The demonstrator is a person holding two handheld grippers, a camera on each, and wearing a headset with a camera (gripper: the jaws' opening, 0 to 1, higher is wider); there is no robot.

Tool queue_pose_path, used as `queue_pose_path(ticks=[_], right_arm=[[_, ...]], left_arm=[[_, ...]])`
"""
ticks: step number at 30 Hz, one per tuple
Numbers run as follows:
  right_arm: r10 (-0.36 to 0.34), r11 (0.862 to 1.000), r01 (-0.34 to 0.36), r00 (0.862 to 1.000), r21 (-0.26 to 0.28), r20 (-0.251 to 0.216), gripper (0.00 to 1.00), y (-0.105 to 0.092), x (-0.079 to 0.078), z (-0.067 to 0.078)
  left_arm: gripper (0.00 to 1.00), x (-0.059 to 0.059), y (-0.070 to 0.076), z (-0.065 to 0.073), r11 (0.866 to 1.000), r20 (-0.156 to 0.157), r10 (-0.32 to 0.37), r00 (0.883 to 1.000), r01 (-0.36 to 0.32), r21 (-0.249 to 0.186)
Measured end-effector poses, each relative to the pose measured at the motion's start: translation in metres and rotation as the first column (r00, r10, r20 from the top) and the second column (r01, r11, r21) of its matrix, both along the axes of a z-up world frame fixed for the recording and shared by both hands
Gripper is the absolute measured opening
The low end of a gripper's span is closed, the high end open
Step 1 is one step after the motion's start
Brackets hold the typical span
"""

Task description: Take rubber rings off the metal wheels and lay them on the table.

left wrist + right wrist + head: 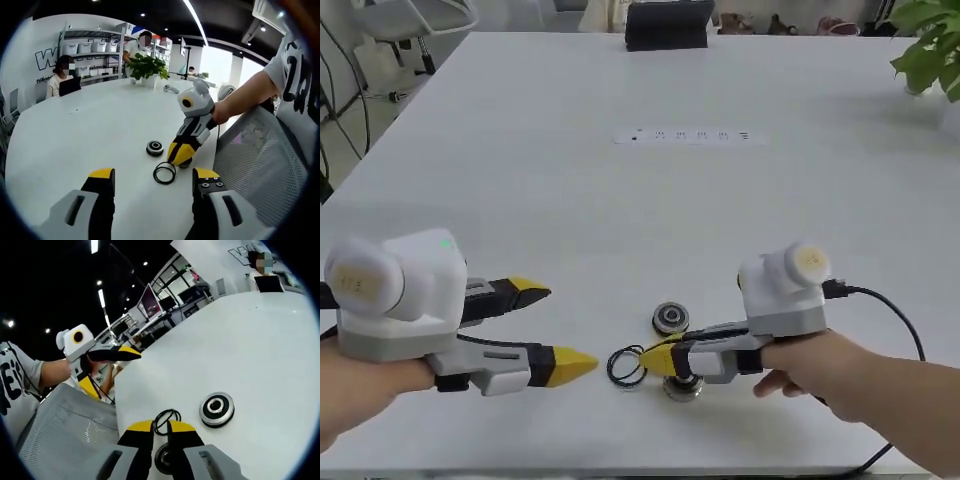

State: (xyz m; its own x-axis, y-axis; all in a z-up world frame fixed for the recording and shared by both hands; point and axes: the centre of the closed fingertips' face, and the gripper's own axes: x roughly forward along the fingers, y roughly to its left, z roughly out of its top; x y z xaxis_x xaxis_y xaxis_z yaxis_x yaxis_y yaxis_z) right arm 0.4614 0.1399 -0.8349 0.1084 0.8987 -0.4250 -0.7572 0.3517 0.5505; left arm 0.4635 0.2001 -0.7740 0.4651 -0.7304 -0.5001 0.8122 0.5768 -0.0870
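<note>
**Operator:** What is the state of the right gripper (161, 429)?

**Inspector:** We read its jaws as narrow, almost together. A strand of the black rubber ring (165, 419) runs back between them. We cannot tell whether it is clamped. A second wheel (163, 458) lies directly under the jaws.

**Operator:** And the left gripper (154, 176)?

**Inspector:** We see its jaws spread wide with nothing between them, pointing towards the rubber ring.

**Operator:** Locate the parts against the free wheel (670, 317).

**Inspector:** We find the free wheel lying flat on the table (620, 220), with a dark band on its rim. The rubber ring lies on the table near the free wheel, on the person's side and towards the left gripper. The second wheel is near the free wheel, also on the person's side, and apart from it. The right gripper's tips are between the two wheels, just beside the ring. The left gripper is well to the left of the free wheel. A power strip (688, 135) lies well beyond the free wheel.
</note>
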Motion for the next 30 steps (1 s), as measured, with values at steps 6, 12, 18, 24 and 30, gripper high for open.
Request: queue_pose_path(ticks=[6, 12, 18, 24, 30], right_arm=[[-0.012, 1.0, 0.012, 1.0, 0.006, 0.013, 0.13, -0.002, 0.004, 0.003], [-0.009, 1.0, 0.009, 0.999, 0.004, 0.034, 0.16, -0.005, 0.005, 0.005], [-0.033, 0.999, 0.033, 0.998, 0.014, 0.049, 0.17, -0.011, 0.012, 0.012], [-0.06, 0.998, 0.059, 0.996, 0.024, 0.063, 0.17, -0.018, 0.021, 0.018], [-0.082, 0.996, 0.081, 0.994, 0.024, 0.076, 0.18, -0.026, 0.028, 0.022]], left_arm=[[0.6, 0.0, 0.001, -0.001, 1.0, -0.002, 0.002, 1.0, -0.002, 0.003], [0.6, 0.0, -0.001, 0.0, 1.0, -0.003, -0.002, 1.0, 0.002, 0.003], [0.6, 0.002, -0.002, -0.001, 1.0, -0.009, 0.0, 1.0, 0.0, 0.004], [0.59, 0.005, -0.004, -0.003, 1.0, -0.014, -0.003, 1.0, 0.004, 0.007], [0.58, 0.01, -0.007, -0.003, 1.0, -0.015, -0.004, 1.0, 0.004, 0.004]])
